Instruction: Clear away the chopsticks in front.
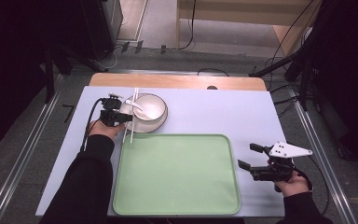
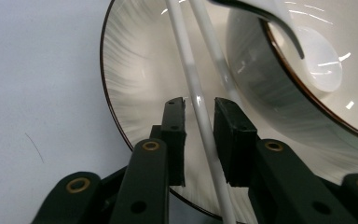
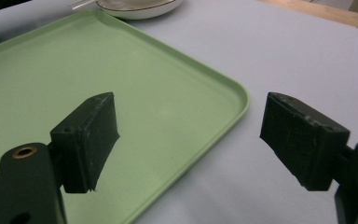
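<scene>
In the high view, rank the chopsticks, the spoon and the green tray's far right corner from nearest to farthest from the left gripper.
1. Chopsticks: right at the left gripper, one between its jaws.
2. Spoon: just beyond, in the bowl.
3. Tray's far right corner: well off to the right.

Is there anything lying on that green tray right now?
No. The green tray is bare in the high view; the bowl, spoon and chopsticks sit beyond its far edge.
</scene>
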### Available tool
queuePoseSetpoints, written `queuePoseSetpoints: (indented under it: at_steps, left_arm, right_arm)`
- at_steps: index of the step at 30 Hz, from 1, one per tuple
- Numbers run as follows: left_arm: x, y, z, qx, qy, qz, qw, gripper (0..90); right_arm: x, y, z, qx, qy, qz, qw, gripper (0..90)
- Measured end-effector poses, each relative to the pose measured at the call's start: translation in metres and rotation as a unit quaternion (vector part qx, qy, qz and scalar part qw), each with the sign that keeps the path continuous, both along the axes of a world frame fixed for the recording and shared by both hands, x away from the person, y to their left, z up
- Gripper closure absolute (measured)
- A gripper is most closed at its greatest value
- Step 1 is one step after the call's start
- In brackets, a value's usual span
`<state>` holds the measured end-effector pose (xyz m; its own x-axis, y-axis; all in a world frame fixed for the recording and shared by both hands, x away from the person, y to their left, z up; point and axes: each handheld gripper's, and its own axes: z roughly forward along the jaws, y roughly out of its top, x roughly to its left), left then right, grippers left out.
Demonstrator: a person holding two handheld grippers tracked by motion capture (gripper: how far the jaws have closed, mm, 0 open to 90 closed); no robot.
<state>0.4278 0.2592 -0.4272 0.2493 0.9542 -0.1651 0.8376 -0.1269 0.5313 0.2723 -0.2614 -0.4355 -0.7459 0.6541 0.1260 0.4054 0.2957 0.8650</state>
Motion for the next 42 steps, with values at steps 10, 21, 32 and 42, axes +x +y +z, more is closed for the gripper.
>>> queuePoseSetpoints:
  at_steps: [10,21,32,42]
  left_arm:
    - [0.007,0.005,-0.007,-0.032,0.028,0.028,0.9987,83.0]
    - [0.006,0.011,-0.003,-0.048,0.028,0.043,0.9976,85.6]
    - [-0.004,0.032,0.016,-0.069,0.015,0.054,0.996,85.8]
    - [-0.033,0.055,0.042,-0.09,0.008,0.045,0.9949,85.8]
  right_arm:
    - [0.0,0.001,0.0,0.0,0.002,0.001,1.0,19.4]
    - [0.0,0.001,0.0,-0.002,0.003,0.002,1.0,19.4]
    - [0.0,0.001,-0.001,-0.005,0.003,0.003,1.0,19.4]
    - [0.002,0.005,-0.001,-0.005,0.006,0.008,0.9999,19.4]
